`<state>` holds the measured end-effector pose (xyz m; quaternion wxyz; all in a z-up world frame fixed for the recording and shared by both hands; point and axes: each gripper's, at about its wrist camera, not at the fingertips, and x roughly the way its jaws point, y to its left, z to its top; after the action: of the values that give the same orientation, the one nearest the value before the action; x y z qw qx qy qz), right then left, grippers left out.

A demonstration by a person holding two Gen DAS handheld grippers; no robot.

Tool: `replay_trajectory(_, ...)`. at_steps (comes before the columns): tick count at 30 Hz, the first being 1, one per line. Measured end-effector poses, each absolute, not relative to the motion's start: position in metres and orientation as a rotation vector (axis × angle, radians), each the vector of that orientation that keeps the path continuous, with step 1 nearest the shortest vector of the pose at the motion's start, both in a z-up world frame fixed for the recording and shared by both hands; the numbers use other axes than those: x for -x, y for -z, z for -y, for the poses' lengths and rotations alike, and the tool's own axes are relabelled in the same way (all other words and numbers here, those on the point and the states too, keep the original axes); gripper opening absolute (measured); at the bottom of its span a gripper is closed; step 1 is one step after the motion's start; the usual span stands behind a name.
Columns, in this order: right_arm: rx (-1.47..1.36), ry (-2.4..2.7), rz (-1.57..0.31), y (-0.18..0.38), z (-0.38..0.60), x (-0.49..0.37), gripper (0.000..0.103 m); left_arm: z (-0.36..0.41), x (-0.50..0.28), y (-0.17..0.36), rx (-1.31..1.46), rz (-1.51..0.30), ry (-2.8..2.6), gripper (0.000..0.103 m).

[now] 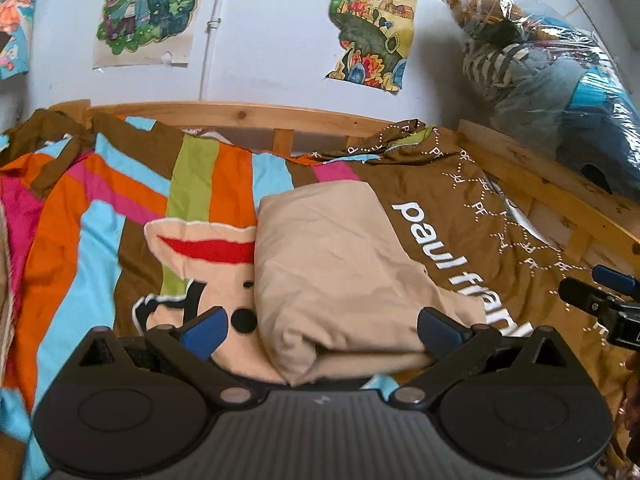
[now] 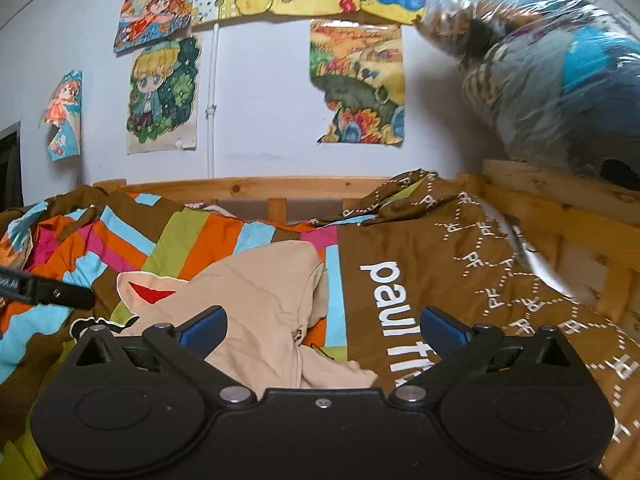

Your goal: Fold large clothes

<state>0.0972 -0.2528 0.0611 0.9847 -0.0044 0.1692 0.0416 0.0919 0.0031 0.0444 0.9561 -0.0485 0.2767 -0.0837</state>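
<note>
A beige garment (image 1: 340, 272) lies folded into a thick bundle on the colourful bedspread (image 1: 100, 232). My left gripper (image 1: 322, 330) is open, its blue-tipped fingers (image 1: 206, 332) wide apart on either side of the bundle's near end, holding nothing. In the right wrist view the same beige garment (image 2: 264, 304) lies in front of my right gripper (image 2: 322, 328), which is open and empty just above its near edge. The right gripper also shows at the right edge of the left wrist view (image 1: 600, 300). The left gripper shows at the left edge of the right wrist view (image 2: 48, 290).
The bedspread is striped, brown at the right with white "paul frank" lettering (image 2: 392, 312). A wooden bed rail (image 1: 240, 114) runs along the back and right (image 2: 560, 216). A clear plastic bag of clothes (image 2: 540, 72) rests on the right rail. Posters (image 2: 164, 96) hang on the wall.
</note>
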Motion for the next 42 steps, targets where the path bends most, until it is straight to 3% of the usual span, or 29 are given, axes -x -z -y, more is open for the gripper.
replay_trajectory(15,-0.088,-0.073,-0.391,-0.046,0.231,-0.022,0.102,-0.003,-0.041,-0.015,0.040,-0.590,0.158,0.102)
replay_trajectory(42,-0.108,-0.062,-0.498,-0.025,0.233,-0.032,0.102,-0.009,-0.043,-0.007,0.046,-0.598,0.147,0.102)
